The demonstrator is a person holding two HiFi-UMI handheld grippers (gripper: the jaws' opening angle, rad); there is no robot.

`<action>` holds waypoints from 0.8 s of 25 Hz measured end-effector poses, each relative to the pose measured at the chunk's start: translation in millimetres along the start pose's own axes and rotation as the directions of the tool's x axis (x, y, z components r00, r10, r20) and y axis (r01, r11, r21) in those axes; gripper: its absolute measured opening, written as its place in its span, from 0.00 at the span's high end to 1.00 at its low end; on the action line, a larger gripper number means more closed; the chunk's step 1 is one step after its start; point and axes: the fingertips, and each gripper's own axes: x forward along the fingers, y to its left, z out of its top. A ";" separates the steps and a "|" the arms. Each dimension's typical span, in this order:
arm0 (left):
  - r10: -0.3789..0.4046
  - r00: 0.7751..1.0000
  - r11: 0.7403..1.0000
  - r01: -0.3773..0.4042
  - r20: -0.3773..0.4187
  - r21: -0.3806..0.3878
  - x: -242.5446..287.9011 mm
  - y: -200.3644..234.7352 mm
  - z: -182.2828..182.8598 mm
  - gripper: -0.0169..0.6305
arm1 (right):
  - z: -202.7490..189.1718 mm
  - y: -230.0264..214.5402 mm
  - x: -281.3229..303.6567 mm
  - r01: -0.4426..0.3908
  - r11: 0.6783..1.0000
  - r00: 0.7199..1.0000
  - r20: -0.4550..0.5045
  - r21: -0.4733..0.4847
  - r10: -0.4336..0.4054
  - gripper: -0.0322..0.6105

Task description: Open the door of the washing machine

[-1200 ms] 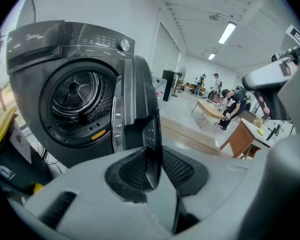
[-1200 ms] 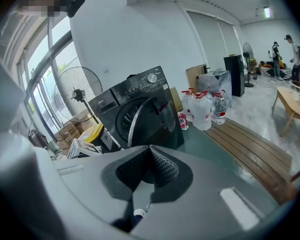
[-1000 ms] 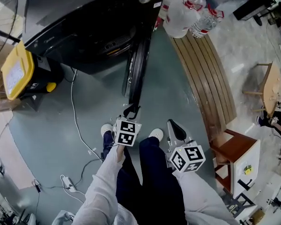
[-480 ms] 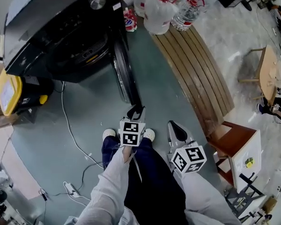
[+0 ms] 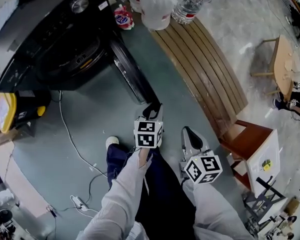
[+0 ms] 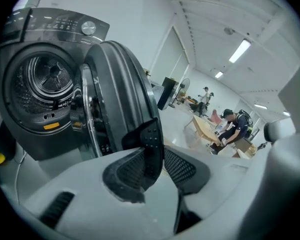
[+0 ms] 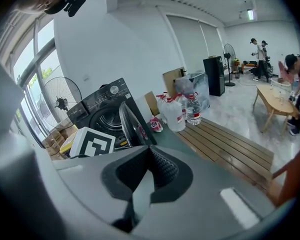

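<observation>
The black front-loading washing machine (image 5: 50, 39) stands at the upper left of the head view. Its round door (image 5: 130, 74) is swung out wide, so the drum (image 6: 45, 84) shows. My left gripper (image 5: 152, 111) hovers just off the door's outer edge without touching it. Its jaws stand slightly apart with nothing between them. In the left gripper view the door (image 6: 120, 94) fills the space right behind the left gripper (image 6: 157, 149). My right gripper (image 5: 190, 135) hangs further right over the floor, shut and empty. The right gripper view shows the right gripper (image 7: 152, 159) with its pads together.
A slatted wooden bench (image 5: 205, 69) runs along the right, with large water bottles (image 5: 155, 4) at its far end. A yellow box (image 5: 2, 111) sits left of the machine. A white cable (image 5: 75, 149) trails over the green floor. A brown stool (image 5: 247, 139) stands at the right.
My left gripper has let go of the door's edge and drawn back from it. The door now stands wider open. Both grippers and the view have shifted away from the machine.
</observation>
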 end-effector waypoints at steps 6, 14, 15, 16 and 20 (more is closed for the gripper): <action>-0.038 0.999 0.998 0.039 -0.016 0.040 18.5 -14.6 8.0 0.79 | -1.0 -0.8 -4.2 0.007 1.000 1.000 0.005 0.017 -0.007 0.94; -0.109 0.990 0.985 0.120 -0.089 0.121 -15.7 -16.7 15.2 0.83 | 15.2 2.6 -30.1 0.010 1.000 0.999 0.034 0.023 -0.011 0.94; -0.139 0.985 0.982 0.150 -0.100 0.113 -30.3 -18.4 17.4 0.83 | 22.0 7.1 -34.3 0.006 1.000 0.999 0.038 0.013 -0.006 0.94; -0.170 0.979 0.978 0.181 -0.108 0.100 -46.6 -20.9 20.8 0.84 | 30.4 12.8 -38.2 -0.002 1.000 0.999 0.042 -0.001 0.002 0.94; -0.218 0.973 0.971 0.224 -0.073 0.088 -125.4 -25.3 51.8 0.86 | 68.9 44.4 -56.8 -0.020 0.998 0.996 0.083 -0.053 0.024 0.94</action>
